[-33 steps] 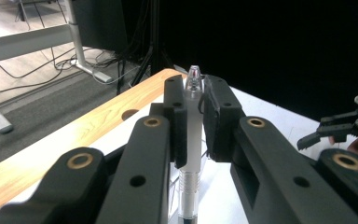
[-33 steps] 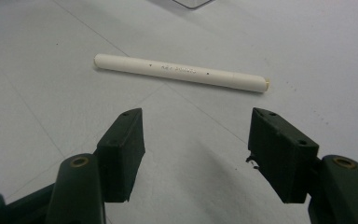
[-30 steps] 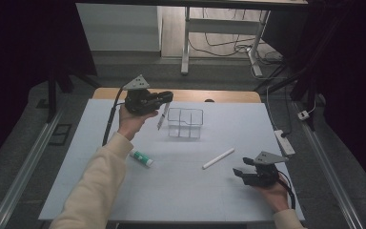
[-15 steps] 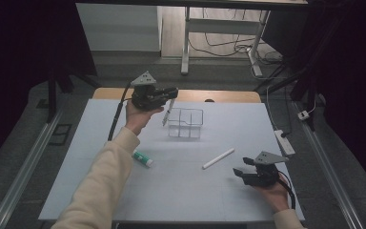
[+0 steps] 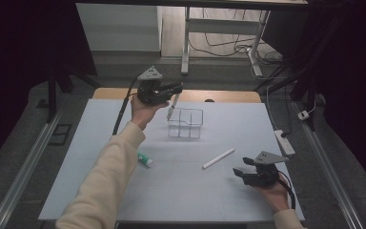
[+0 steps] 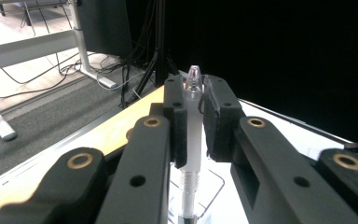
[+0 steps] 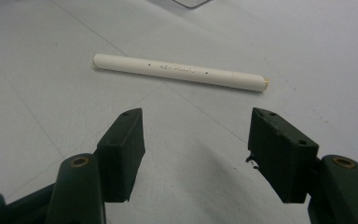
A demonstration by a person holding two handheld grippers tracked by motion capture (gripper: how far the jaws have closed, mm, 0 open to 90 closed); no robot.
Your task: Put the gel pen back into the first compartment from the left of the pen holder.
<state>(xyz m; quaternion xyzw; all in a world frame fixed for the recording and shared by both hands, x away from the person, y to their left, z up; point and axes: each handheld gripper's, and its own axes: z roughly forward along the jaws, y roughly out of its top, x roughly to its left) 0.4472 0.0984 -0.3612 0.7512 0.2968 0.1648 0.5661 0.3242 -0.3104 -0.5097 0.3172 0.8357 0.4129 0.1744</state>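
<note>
While your left gripper (image 5: 176, 88) pinches the clear plastic pen (image 6: 192, 135) between its pads, note that over the last second it has carried that pen rightward and slightly away from you, from just left of the transparent square-walled container (image 5: 187, 123) to a point over its near-left corner. In the left gripper view the pen stands nearly upright between the jaws, its pointed tip above the pads. In the high view the pen hangs at a slant, its lower end at the container's rim; whether it has passed inside cannot be told. Judged from this, the placing step is close: the pen needs lowering into the container before the jaws release.

Your right gripper (image 5: 240, 173) rests at the near right of the white table mat (image 5: 100, 191), as it did a second ago, jaws spread and holding nothing. A white cylindrical marker (image 7: 179, 72) lies just beyond its pads, untouched. A small white tube with a green cap (image 5: 145, 160) lies near your left sleeve (image 5: 106, 176), apart from both grippers.
</note>
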